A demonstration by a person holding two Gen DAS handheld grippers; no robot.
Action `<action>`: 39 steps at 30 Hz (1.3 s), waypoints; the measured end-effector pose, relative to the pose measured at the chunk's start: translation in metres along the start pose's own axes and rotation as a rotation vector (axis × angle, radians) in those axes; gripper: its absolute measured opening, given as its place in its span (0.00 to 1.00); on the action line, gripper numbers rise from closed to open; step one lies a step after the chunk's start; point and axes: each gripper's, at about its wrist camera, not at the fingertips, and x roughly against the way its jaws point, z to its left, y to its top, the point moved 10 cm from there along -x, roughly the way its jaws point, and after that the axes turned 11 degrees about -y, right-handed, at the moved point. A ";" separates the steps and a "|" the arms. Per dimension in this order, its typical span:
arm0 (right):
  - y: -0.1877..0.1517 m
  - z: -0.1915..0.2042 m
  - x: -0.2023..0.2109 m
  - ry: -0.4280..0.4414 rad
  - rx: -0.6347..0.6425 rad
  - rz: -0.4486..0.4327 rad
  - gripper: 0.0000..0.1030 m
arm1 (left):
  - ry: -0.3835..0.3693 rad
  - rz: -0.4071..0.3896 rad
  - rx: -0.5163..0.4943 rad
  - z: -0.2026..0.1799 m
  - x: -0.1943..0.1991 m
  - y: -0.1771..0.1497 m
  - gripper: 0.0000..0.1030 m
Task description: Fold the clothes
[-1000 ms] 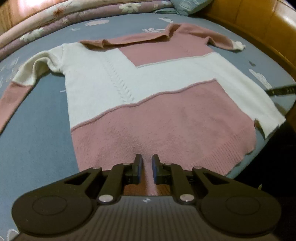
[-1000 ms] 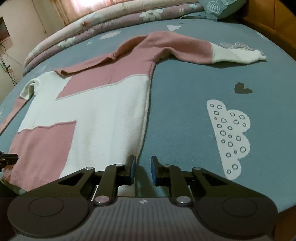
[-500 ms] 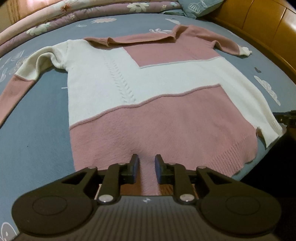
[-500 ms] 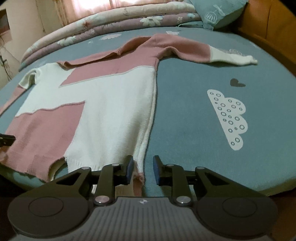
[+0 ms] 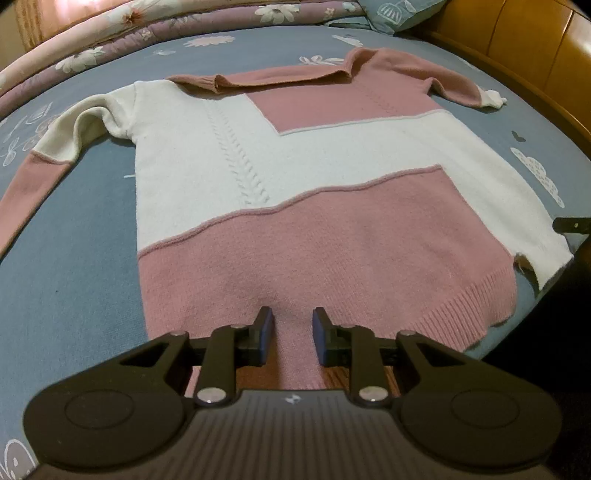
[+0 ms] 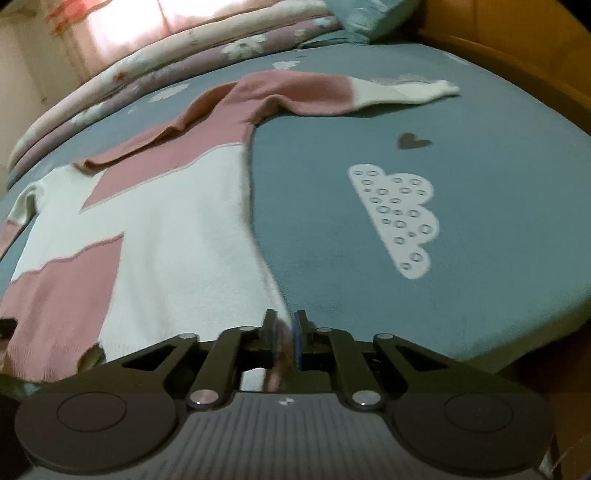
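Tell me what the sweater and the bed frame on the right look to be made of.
Sweater: soft knit, probably wool or acrylic; ribbed hem, cable stitch and fuzzy surface show. Bed frame: looks like wood with a glossy orange-brown finish, though it could be veneer.

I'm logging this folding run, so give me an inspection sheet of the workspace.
Surface: blue bedsheet with cloud print.
Job's things: pink-and-white sweater lying flat, sleeves spread.
Clutter: nothing seen.
Grippers: left gripper opening, pink hem between its jaws; right gripper closing on the sweater's white side edge at the hem.
Cables: nothing seen.
Surroundings: folded floral quilts, pillow, wooden bed frame.
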 end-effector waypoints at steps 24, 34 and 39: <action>0.060 0.031 -0.038 0.113 -0.106 -0.026 0.20 | -0.031 -0.008 0.008 0.000 -0.001 0.001 0.32; 0.097 0.056 -0.081 0.171 0.017 -0.017 0.14 | -0.044 -0.010 0.011 -0.003 -0.003 0.002 0.39; 0.101 0.038 -0.084 0.098 -0.081 -0.040 0.19 | -0.049 -0.009 0.016 -0.003 -0.004 0.003 0.40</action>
